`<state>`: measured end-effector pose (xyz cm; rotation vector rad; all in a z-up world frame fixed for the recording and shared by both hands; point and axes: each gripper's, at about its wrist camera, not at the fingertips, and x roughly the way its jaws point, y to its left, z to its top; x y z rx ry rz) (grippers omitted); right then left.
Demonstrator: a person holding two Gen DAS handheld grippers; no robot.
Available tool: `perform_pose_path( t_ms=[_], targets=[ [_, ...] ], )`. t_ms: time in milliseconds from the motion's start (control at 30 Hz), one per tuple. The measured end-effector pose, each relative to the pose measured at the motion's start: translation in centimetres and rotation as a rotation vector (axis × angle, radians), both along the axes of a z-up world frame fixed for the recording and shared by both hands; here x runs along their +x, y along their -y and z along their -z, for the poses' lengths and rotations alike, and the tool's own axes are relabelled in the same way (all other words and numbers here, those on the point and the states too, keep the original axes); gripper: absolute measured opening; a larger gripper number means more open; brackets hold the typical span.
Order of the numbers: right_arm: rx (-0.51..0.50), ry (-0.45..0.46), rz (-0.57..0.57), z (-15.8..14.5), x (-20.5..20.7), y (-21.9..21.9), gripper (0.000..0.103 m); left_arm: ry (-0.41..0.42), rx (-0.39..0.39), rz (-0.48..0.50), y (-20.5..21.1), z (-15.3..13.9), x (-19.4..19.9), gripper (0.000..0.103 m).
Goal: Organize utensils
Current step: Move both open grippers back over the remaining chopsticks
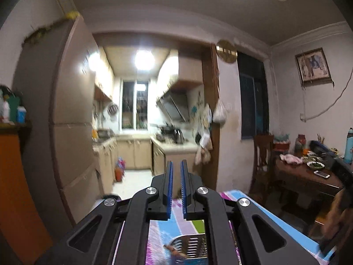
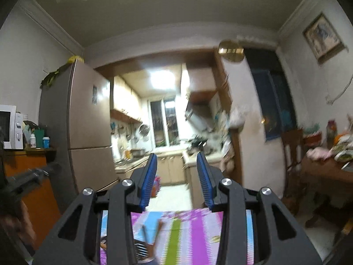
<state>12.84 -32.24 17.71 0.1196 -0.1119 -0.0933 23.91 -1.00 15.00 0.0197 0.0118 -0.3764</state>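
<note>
My left gripper [image 1: 176, 163] points level toward the kitchen doorway, its blue pads nearly together with nothing between them. Below it, a slotted metal spatula head [image 1: 189, 246] lies on a striped, colourful tablecloth [image 1: 194, 223]. My right gripper [image 2: 176, 156] is open, its blue pads well apart and empty. Under it, on the same striped cloth [image 2: 194, 231], blurred utensil handles [image 2: 146, 236] stick up from something dark at the bottom edge; I cannot tell what holds them.
A tall fridge [image 2: 88, 119] stands left of the kitchen doorway [image 1: 141, 132]. An orange cabinet [image 2: 24, 172] with a microwave [image 2: 8, 130] is at far left. At right is a wooden dining table [image 1: 308, 176] with dishes, a phone and a chair [image 1: 262, 154].
</note>
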Motion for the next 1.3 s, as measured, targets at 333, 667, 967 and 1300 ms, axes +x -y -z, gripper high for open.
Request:
perform_pose_path(
  t_ms=[333, 667, 967, 1300],
  targets=[
    [-0.178, -0.235, 0.125, 4.6, -15.6, 4.7, 0.066, -0.078, 0.273, 0.101, -1.5, 5.8, -15.9, 0.03],
    [0.029, -0.726, -0.006, 22.0, -19.4, 1.0, 0.085, -0.51, 0.358, 0.202, -0.7, 23.1, -22.5, 0.044],
    [-0.081, -0.705, -0.022, 25.5, -20.1, -5.3, 0.083, -0.464, 0.467, 0.19, 3.2, 27.4, -24.2, 0.05],
    [-0.044, -0.762, -0.029, 26.6, -19.2, -5.8, 0.048, -0.52, 0.384, 0.124, 3.0, 28.6, -22.5, 0.05]
  ],
)
